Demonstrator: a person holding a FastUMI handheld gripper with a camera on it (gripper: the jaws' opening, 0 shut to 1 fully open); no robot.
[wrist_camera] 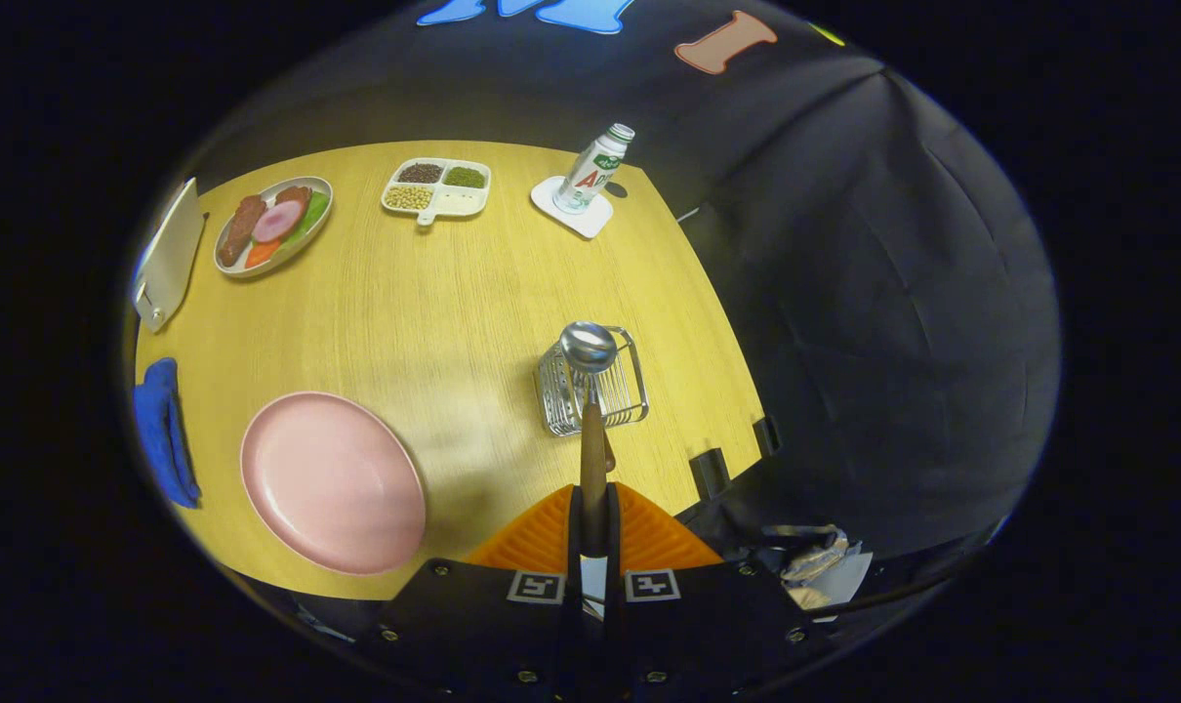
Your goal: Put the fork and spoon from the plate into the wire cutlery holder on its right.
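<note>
The spoon (590, 430) sits clenched by its wooden handle between your gripper's (592, 522) fingers, its bowl hanging over the wire cutlery holder (595, 386) and hiding part of it, with the bare pink plate (332, 480) to the left and the table edge (737, 391) near on the right

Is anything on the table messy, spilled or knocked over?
No, nothing stands out. The gripper is shut on the spoon, held over the wire cutlery holder, which stands upright. The pink plate is bare, the bottle is upright, and the food sits tidily in its dishes.
</note>
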